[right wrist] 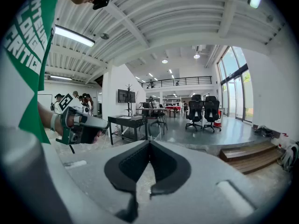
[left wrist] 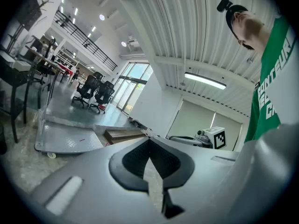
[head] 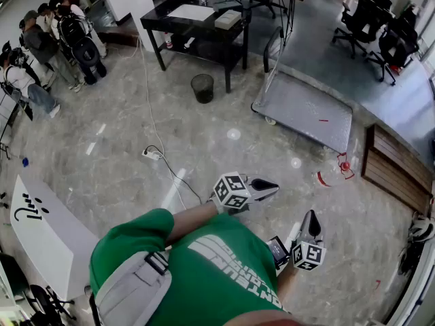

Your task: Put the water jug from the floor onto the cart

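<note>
— Tongs check: left tongs (head: 270,185) pressed together, nothing between them. Right tongs (head: 312,217) are just the same, and we hold both over the floor (head: 204,134).
— And the cart (head: 306,107)?
— We see it ahead of us, near the black tabletop (head: 197,15). Where the jug is, we cannot tell.
</note>
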The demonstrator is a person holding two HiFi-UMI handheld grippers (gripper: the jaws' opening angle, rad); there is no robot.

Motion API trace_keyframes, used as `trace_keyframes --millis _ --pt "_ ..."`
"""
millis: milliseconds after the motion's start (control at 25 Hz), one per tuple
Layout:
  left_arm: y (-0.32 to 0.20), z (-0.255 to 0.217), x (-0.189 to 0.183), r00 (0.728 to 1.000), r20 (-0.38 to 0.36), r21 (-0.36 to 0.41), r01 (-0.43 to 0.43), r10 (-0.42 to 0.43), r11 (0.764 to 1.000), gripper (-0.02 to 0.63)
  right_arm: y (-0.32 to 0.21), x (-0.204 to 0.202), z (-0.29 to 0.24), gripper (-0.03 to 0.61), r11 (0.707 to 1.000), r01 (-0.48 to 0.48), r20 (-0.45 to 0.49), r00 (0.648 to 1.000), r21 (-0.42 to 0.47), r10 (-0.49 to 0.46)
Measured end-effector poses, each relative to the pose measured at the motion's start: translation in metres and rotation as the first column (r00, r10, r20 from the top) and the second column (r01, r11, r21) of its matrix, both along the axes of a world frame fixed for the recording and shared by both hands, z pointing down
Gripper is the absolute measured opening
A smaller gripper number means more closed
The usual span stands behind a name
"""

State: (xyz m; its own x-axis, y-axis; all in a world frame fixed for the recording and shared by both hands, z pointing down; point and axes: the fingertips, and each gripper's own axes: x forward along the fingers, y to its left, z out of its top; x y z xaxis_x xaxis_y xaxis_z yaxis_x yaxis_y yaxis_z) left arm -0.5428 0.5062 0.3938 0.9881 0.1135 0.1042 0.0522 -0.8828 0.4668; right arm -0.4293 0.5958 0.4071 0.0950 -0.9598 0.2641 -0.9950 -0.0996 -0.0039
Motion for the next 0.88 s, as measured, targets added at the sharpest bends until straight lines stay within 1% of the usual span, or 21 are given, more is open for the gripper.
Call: trace_keyframes --millis 200,400,600,880 --pt "0.003 0.008 0.006 1.0 0.007 -0.009 0.01 -0.01 1.0 0.015 0.01 0.009 0.008 -0.008 1.0 -0.022 0.012 1.0 -0.012 0.023" --pt "0.017 0.013 0.011 1.0 0.013 -0.017 -0.015 0.015 1.0 0.015 0.032 0.011 0.011 -0.008 0.998 -0.066 0.023 0.998 -0.016 0.066" --pt "0.029 0.008 0.009 0.999 0.01 -0.011 -0.04 0.04 0.999 0.015 0.041 0.011 0.003 -0.008 0.995 -0.101 0.026 0.995 -0.004 0.101" --pt "0.033 0.005 0.005 1.0 0.002 0.002 -0.029 0.029 1.0 0.015 0.044 0.006 -0.003 -0.008 0.995 -0.101 0.027 0.995 0.013 0.1"
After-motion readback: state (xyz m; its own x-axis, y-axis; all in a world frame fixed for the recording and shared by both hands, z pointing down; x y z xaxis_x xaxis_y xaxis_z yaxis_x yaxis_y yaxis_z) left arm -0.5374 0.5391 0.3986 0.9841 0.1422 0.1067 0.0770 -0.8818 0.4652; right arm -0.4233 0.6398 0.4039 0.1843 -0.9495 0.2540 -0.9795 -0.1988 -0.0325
